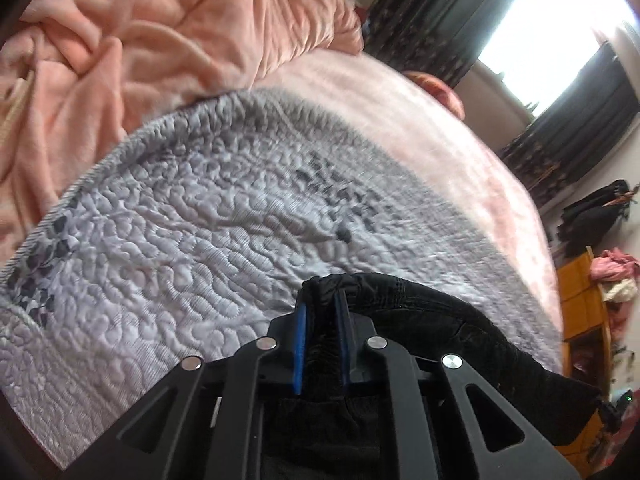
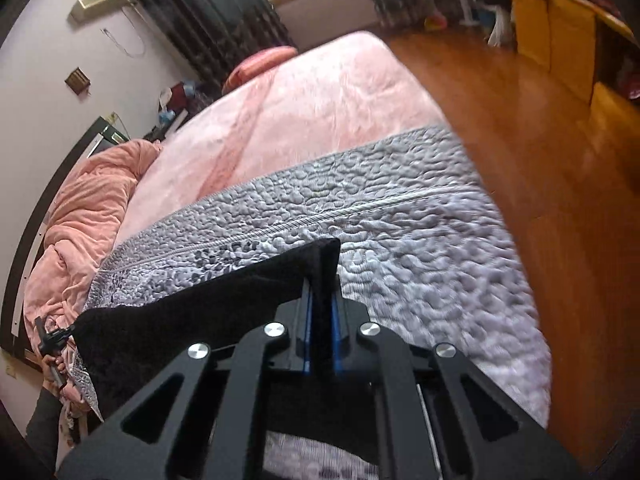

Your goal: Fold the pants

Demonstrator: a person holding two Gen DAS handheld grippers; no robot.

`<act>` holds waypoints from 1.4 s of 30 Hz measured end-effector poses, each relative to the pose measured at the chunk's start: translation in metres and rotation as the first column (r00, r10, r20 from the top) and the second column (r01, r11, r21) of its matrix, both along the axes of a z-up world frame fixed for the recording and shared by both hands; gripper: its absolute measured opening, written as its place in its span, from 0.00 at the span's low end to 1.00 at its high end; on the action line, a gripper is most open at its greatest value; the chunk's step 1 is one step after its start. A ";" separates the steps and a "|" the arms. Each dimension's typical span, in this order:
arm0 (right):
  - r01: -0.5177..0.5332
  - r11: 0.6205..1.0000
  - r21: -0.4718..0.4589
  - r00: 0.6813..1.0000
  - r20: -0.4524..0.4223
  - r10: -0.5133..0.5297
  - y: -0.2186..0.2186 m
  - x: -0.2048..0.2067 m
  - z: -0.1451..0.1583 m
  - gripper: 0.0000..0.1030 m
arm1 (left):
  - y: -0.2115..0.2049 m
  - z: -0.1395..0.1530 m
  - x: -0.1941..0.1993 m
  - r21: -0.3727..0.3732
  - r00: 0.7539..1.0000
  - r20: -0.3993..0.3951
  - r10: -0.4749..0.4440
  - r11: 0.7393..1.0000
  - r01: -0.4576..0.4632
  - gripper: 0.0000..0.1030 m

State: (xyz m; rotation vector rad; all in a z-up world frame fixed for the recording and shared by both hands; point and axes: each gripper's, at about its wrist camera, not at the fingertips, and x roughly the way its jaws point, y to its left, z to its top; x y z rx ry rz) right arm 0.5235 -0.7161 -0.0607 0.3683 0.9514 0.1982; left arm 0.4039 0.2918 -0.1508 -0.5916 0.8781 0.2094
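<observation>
Pants [image 1: 440, 320] hang stretched above the grey quilt [image 1: 180, 220], left tool [image 1: 320, 312] and right tool [image 2: 320, 280] each pinching 1 end. Keep tension even, lower both ends level, avoid bunching.

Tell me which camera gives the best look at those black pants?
The right wrist view: there the pants stretch as a broad taut edge leftward from the right gripper, above the grey quilt. The left wrist view shows only a bunched end clamped in the left gripper.
</observation>
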 end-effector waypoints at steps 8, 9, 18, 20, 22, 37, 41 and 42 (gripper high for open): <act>0.060 0.998 -0.017 0.996 0.060 -0.059 -0.008 -0.088 0.023 0.06 | -0.003 0.036 -0.056 -0.013 0.999 0.045 -0.029 0.999 0.030 0.12; 0.062 0.998 -0.022 0.996 0.064 -0.061 -0.006 -0.095 0.021 0.06 | -0.004 0.038 -0.063 -0.013 0.999 0.046 -0.029 0.999 0.030 0.12; 0.088 0.994 -0.065 0.994 0.068 -0.084 0.002 -0.163 0.010 0.07 | -0.002 0.040 -0.113 -0.052 0.998 0.056 0.003 0.999 0.000 0.13; 0.093 0.993 -0.068 0.994 0.067 -0.089 -0.001 -0.176 0.009 0.07 | -0.001 0.039 -0.123 -0.064 0.998 0.058 0.010 0.998 -0.006 0.13; 0.098 0.992 -0.075 0.993 0.068 -0.093 -0.001 -0.188 0.009 0.07 | -0.001 0.038 -0.133 -0.065 0.998 0.056 0.012 0.998 -0.009 0.13; 0.141 0.985 -0.101 0.987 0.089 -0.133 0.006 -0.259 0.003 0.10 | 0.011 0.008 -0.195 -0.132 0.998 0.036 0.058 0.990 -0.053 0.14; 0.158 0.983 -0.090 0.984 0.098 -0.149 0.007 -0.275 -0.003 0.12 | 0.019 -0.002 -0.214 -0.147 0.996 0.037 0.087 0.986 -0.080 0.13; 0.159 0.983 -0.091 0.984 0.101 -0.150 0.008 -0.278 -0.004 0.12 | 0.019 -0.005 -0.216 -0.148 0.996 0.032 0.082 0.986 -0.076 0.13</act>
